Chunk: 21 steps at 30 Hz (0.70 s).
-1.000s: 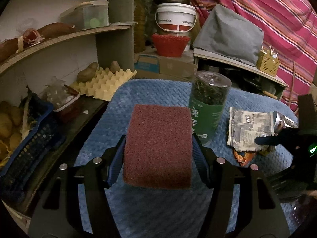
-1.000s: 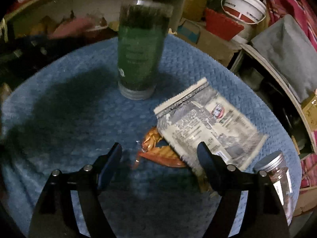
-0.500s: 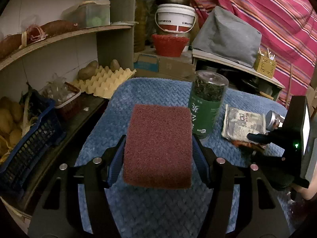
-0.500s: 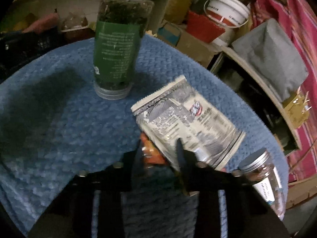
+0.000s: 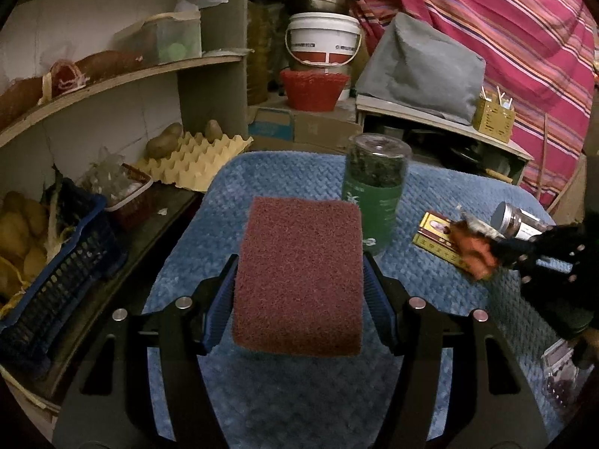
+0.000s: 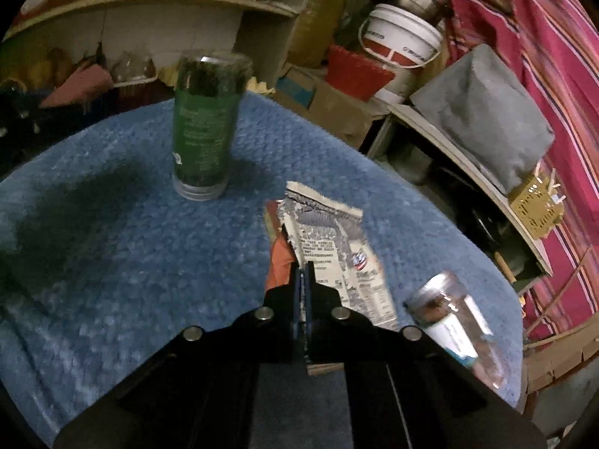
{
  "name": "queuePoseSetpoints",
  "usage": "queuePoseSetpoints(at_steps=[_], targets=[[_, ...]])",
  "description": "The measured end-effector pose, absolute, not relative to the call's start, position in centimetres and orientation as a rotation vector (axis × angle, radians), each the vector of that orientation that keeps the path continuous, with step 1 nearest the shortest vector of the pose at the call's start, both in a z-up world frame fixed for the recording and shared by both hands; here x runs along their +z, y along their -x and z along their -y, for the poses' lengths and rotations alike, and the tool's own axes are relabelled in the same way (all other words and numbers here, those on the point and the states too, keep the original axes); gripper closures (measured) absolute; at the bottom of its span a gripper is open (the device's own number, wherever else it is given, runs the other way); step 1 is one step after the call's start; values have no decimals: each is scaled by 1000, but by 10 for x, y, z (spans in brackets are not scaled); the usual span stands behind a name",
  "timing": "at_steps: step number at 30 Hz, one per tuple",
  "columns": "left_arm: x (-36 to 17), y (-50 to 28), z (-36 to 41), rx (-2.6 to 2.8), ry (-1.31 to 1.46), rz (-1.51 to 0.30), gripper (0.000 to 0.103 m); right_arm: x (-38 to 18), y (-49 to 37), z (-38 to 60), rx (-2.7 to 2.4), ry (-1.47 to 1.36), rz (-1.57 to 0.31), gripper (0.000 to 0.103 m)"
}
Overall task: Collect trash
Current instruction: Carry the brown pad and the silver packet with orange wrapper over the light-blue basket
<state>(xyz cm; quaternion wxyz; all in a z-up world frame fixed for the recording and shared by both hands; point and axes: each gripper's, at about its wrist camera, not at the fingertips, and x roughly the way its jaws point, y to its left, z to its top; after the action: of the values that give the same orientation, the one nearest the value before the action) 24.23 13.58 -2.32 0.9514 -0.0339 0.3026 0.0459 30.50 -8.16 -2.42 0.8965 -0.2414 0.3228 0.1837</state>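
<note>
R gripper [image 6: 304, 275] was wide open a sec ago, now I've got it clamped on the wrappers [image 6: 329, 247] w/ them raised off the blue cloth [image 6: 112, 262], uncovering a yellow box [image 5: 436, 234]. L gripper [image 5: 299, 292] unchanged, gripping the sponge [image 5: 299, 277]. Wrappers blurred; jar [image 6: 453, 321] smeared too

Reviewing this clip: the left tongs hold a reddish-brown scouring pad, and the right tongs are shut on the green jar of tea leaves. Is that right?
Not quite. The right tongs are shut on the wrappers, a printed grey one and an orange one, not the green jar, which stands untouched on the blue cloth, as the right wrist view shows. The left tongs do hold the scouring pad.
</note>
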Motion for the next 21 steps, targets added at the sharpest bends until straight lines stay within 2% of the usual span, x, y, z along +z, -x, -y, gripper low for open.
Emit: queuePoseSetpoints(at_steps=[8, 21], targets=[[-13, -223, -87, 14, 19, -602, 41, 4, -271, 156, 325, 347, -659, 101], [-18, -196, 60, -163, -51, -627, 41, -1, -191, 294, 189, 160, -681, 101]])
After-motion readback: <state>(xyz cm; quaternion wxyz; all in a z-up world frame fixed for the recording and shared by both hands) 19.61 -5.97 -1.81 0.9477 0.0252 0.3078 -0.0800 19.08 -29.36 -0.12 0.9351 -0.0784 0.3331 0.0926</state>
